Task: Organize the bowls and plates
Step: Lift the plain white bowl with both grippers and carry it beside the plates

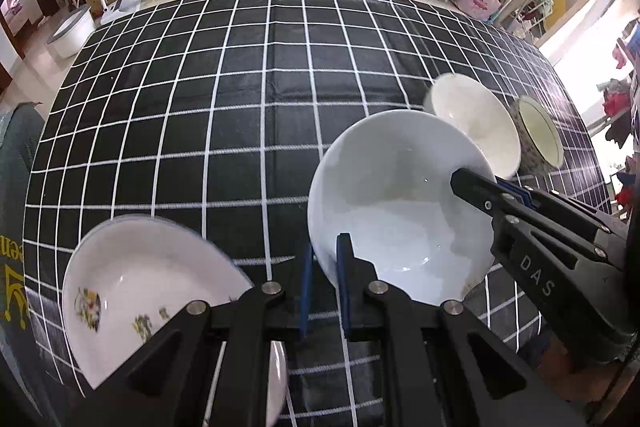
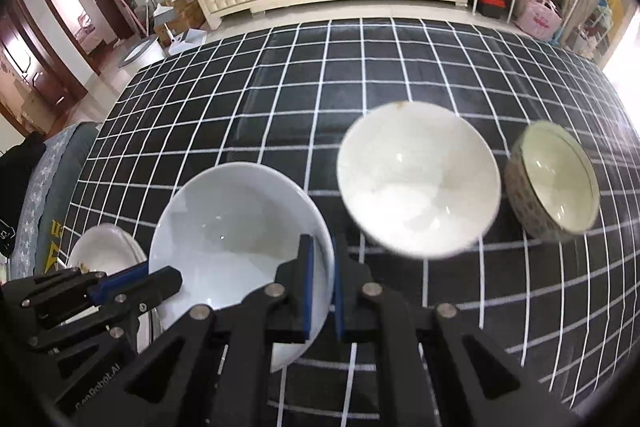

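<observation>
bowls: 3 | plates: 1 | both grippers' fingers clamp white bowl [image 1: 400, 203] rim

Glossy white glazed bowl [image 2: 240, 227] with bright highlights; cream bowl [image 2: 418, 183] smooth and shiny; patterned bowl [image 2: 552, 183] with a speckled outer wall; floral plate [image 1: 132, 291] glossy; table [image 1: 240, 87] under matt checked cloth; matt black plastic claws [image 1: 324, 267] with metal screws

Black checked tablecloth [image 2: 360, 75], floral plate [image 1: 132, 291], cream bowl [image 2: 420, 187], patterned bowl [image 2: 556, 183]
</observation>
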A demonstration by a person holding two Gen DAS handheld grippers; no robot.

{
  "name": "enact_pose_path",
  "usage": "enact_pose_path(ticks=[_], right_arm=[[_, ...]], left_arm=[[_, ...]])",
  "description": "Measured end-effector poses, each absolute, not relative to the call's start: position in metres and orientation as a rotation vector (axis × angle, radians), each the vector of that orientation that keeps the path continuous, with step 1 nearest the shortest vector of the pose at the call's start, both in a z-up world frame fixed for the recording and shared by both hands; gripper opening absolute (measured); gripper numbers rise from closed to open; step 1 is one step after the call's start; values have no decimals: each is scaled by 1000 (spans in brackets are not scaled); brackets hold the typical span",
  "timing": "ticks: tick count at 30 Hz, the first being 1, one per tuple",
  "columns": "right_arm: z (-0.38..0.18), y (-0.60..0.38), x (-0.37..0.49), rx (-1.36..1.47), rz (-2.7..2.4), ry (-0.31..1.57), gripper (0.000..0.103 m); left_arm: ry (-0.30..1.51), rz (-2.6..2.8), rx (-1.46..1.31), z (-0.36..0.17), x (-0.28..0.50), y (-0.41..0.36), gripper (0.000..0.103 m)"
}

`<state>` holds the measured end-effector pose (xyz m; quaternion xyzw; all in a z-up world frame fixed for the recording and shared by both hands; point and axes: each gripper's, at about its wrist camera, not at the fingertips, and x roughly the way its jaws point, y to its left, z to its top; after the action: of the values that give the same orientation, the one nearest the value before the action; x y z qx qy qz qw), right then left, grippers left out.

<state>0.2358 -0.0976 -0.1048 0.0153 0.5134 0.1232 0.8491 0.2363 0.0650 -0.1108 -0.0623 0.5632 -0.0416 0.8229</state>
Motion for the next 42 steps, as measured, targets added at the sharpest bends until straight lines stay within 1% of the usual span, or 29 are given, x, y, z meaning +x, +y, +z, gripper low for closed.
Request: enact_pose_path(ticks=[22,36,42], right_arm=[[-115,-118,187,63,217,1106,12],[-140,-127,181,93,200,1147,12],[-142,-128,179,89,194,1145,12]], left_arm=[[1222,-90,-132,-122,178,37,10],[1245,-91,-131,-138,175,28,10],[1238,-89,-113,-137,175,26,10]])
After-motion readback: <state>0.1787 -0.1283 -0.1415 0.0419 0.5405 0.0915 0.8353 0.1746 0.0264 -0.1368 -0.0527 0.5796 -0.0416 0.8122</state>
